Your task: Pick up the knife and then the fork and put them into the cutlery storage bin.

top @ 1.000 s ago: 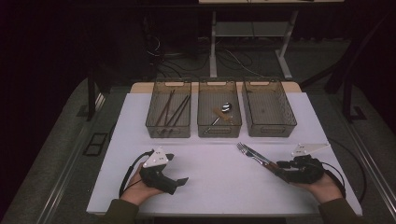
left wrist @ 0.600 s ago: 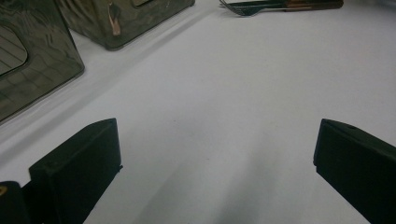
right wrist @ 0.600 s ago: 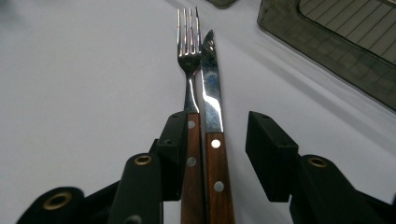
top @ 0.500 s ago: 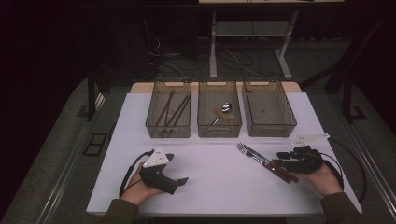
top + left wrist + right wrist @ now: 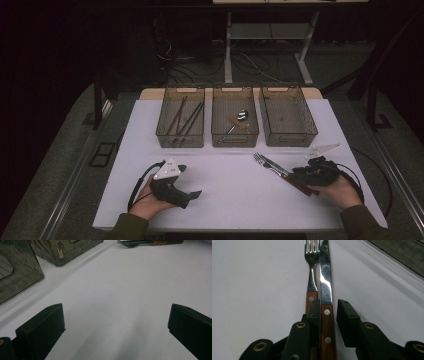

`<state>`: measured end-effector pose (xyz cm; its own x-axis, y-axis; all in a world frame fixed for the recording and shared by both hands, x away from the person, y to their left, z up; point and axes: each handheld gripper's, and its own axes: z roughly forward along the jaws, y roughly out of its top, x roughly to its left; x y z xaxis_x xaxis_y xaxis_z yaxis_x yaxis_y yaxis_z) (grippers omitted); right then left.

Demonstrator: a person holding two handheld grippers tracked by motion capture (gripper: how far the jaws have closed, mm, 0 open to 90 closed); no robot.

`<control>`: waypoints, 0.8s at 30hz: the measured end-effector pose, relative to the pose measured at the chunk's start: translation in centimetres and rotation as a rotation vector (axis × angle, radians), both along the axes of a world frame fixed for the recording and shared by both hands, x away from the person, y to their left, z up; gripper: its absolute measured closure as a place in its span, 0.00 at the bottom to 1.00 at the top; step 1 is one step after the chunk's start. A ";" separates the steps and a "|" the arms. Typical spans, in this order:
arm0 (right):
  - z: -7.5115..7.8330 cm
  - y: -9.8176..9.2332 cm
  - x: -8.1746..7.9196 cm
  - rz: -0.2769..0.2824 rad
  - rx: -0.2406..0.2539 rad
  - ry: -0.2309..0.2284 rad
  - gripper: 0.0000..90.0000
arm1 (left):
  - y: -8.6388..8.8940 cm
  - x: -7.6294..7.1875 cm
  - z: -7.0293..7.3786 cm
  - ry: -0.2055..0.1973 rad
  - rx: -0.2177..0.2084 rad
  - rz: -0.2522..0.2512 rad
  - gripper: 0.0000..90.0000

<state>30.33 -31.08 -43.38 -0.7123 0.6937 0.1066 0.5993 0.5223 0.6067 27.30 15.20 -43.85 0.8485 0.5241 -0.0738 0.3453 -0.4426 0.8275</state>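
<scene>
Closing on: the knife (image 5: pixel 327 322), its wooden handle between my right fingers (image 5: pixel 313 311); the jaws have just been narrowing, one pad against the handle, the other showing a gap beside it, so not yet clamped.
Right gripper (image 5: pixel 300 176): low over the desk (image 5: pixel 235 190), near its right front, pointing along the cutlery.
Knife position: flat on the desk, blade pointing toward the trays, touching the fork (image 5: pixel 311 270) along its left side.
Left gripper (image 5: pixel 192 194): released, jaws wide, nothing between them, resting at the left front of the desk.
Trays: left tray (image 5: pixel 180 131) holds dark sticks, middle tray (image 5: pixel 235 131) a spoon, right tray (image 5: pixel 288 131) looks bare.
Step, as I judge it: the pick of the knife.
Next move calls for: finishing the squeeze on the handle alone, then lifting straight up so the fork stays behind.
</scene>
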 end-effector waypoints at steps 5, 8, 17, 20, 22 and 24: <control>-0.1 0.1 0.0 -0.001 -0.006 0.004 0.82 | 0.0 0.0 0.0 0.002 0.002 0.000 0.00; -0.1 0.0 0.1 -0.004 -0.007 0.005 0.82 | 0.0 0.0 0.0 0.001 0.000 0.000 0.00; -0.5 0.1 0.5 0.000 -0.027 0.016 0.82 | 0.0 0.0 0.0 0.002 0.000 0.000 0.00; -0.6 0.3 0.6 0.008 -0.039 0.016 0.83 | 0.0 0.0 0.0 0.003 0.000 -0.002 0.00; -0.5 0.4 0.6 0.018 -0.053 0.014 0.83 | -0.1 0.0 -0.1 0.005 -0.001 -0.002 0.00; -0.5 0.5 0.8 0.029 -0.071 0.020 0.83 | -0.1 0.0 -0.1 0.006 -0.003 -0.002 0.00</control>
